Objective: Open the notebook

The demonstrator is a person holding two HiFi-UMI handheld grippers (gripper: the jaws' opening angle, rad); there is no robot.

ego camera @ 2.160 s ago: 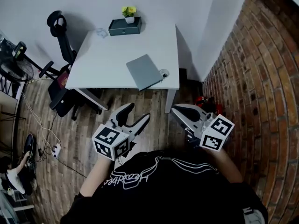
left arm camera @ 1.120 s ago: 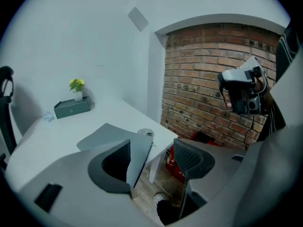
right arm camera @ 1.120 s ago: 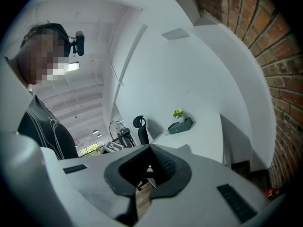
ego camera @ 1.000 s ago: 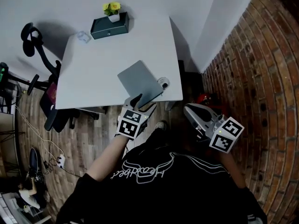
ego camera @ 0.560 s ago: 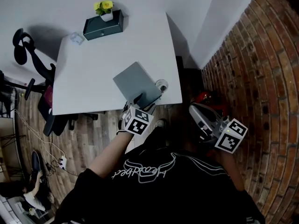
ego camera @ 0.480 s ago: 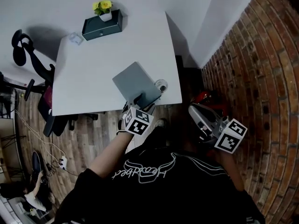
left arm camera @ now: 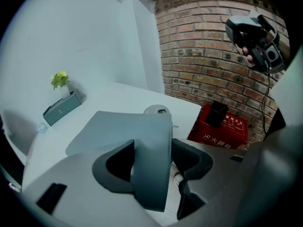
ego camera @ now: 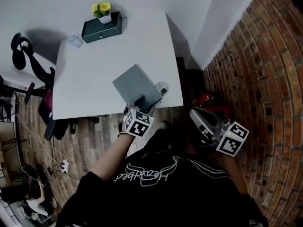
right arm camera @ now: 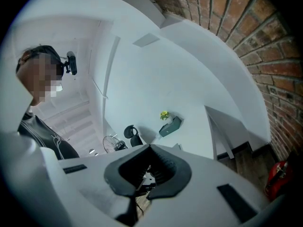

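A closed grey notebook (ego camera: 135, 85) lies on the white table (ego camera: 90, 79), its near corner over the front edge. My left gripper (ego camera: 140, 101) is at that corner. In the left gripper view the notebook (left arm camera: 142, 141) fills the gap between the jaws of my left gripper (left arm camera: 152, 145). Those jaws are closing, and I cannot see the pads pressing on the notebook. My right gripper (ego camera: 195, 113) hangs to the right of the table, over the floor by the brick wall. The tips of my right gripper (right arm camera: 150, 148) meet with nothing between them.
A small round object (ego camera: 161, 87) sits just right of the notebook. A dark box (ego camera: 100, 27) with a yellow potted plant (ego camera: 102, 7) stands at the table's far edge. An office chair (ego camera: 23, 51) is at the left, a red box (ego camera: 209, 100) at the brick wall (ego camera: 270, 79).
My left gripper went forward from my body to the notebook's near corner and has held there for the last half second. The right gripper stayed beside the table.
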